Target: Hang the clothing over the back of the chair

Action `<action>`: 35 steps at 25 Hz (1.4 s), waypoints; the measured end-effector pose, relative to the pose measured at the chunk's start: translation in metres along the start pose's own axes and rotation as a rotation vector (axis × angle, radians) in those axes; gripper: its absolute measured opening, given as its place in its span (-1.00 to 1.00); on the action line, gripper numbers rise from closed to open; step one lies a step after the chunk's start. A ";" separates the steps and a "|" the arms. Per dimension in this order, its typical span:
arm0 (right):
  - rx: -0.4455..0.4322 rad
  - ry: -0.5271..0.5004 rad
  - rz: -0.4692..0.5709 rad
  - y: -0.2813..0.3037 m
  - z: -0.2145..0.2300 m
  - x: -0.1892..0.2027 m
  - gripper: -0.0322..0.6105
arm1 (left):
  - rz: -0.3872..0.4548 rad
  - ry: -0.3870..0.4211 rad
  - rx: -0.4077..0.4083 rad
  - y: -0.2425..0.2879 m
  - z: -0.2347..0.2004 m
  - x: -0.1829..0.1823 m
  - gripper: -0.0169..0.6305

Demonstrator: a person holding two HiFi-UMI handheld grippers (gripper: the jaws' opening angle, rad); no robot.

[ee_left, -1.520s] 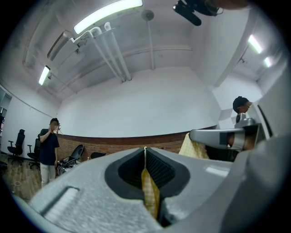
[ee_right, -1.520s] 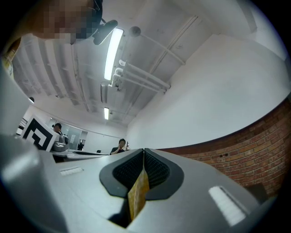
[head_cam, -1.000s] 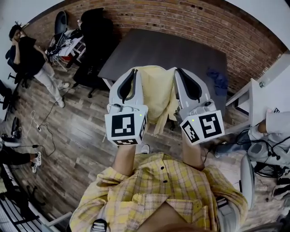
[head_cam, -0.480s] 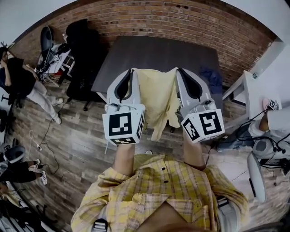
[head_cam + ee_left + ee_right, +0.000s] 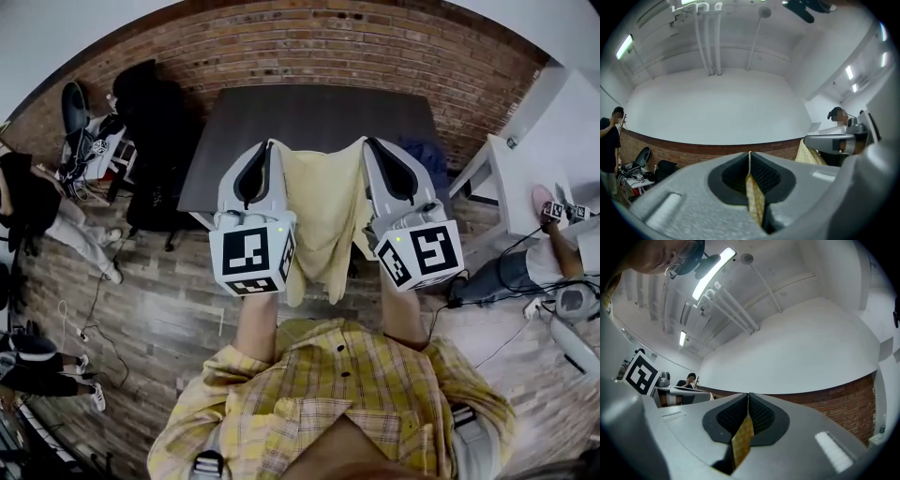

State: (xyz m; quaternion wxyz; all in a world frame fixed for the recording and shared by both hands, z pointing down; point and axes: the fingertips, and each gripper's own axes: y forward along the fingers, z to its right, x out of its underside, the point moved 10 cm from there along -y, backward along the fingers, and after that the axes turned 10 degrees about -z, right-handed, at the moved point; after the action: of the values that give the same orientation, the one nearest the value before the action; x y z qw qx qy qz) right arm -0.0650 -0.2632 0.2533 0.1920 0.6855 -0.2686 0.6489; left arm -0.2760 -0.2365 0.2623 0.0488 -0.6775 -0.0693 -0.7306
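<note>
Both arms out in front, forearms [image 5: 255, 323] bare & roughly parallel, elbows close to the body in a yellow plaid shirt [image 5: 328, 394]. Left gripper [image 5: 271, 145] & right gripper [image 5: 367, 143] are held level, side by side w/ a gap btwn them. Marker cubes face the head cam; jaws point away from the body & tip up, so both gripper views look at white wall & ceiling

Yellow garment [image 5: 323, 211] is strung btwn the two: top edge runs from one set of jaws to the other, the rest hangs in loose folds down btwn the cubes. Left gripper is clamped on the garment's left top corner; in its own view the jaws are together w/ a thin strip of yellow cloth pinched in the pads. Right gripper likewise grips the right top corner, a fold of cloth sticking out below its pads

In the head view the garment overlaps the near edge of a dark table [image 5: 309, 108]; can't tell if it touches. A black chair [image 5: 150, 112] stands on the wood floor [image 5: 159, 300] by the table's left edge, well apart from the garment. Brick wall [image 5: 309, 42] runs behind the table's far edge
</note>
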 end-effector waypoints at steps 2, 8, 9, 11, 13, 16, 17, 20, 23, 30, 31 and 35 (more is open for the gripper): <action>0.015 -0.008 0.000 0.001 0.002 0.000 -0.85 | 0.000 0.004 0.013 0.005 -0.001 -0.001 -0.91; 0.058 -0.010 -0.008 0.012 0.014 0.000 -0.86 | -0.002 0.020 0.046 0.023 -0.005 -0.005 -0.91; 0.063 -0.010 -0.010 0.014 0.014 0.000 -0.85 | -0.003 0.021 0.050 0.025 -0.007 -0.005 -0.91; 0.073 -0.011 -0.012 0.018 0.014 0.001 -0.85 | -0.005 0.019 0.057 0.029 -0.010 -0.005 -0.91; 0.083 -0.012 -0.016 0.022 0.015 0.001 -0.85 | -0.010 0.017 0.065 0.034 -0.012 -0.004 -0.91; 0.099 -0.014 -0.023 0.027 0.019 0.001 -0.85 | -0.015 0.017 0.077 0.042 -0.013 -0.005 -0.91; 0.103 -0.013 -0.026 0.029 0.020 0.001 -0.85 | -0.018 0.016 0.080 0.044 -0.014 -0.005 -0.91; 0.110 -0.007 -0.037 0.036 0.023 0.003 -0.85 | -0.025 0.014 0.087 0.053 -0.016 -0.003 -0.91; 0.114 -0.003 -0.050 0.042 0.027 0.008 -0.85 | -0.033 0.009 0.091 0.060 -0.017 0.000 -0.91; 0.127 0.017 -0.073 0.053 0.036 0.021 -0.85 | -0.052 0.002 0.103 0.078 -0.017 0.008 -0.91; 0.129 0.020 -0.075 0.054 0.038 0.022 -0.85 | -0.053 -0.001 0.103 0.080 -0.017 0.010 -0.91; 0.140 0.030 -0.085 0.060 0.043 0.028 -0.85 | -0.063 -0.007 0.110 0.090 -0.018 0.014 -0.91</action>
State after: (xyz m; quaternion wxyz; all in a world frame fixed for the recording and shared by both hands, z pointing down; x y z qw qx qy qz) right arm -0.0682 -0.3396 0.2723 0.1752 0.6982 -0.1905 0.6675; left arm -0.2801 -0.3275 0.2778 0.0630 -0.6737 -0.1308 -0.7246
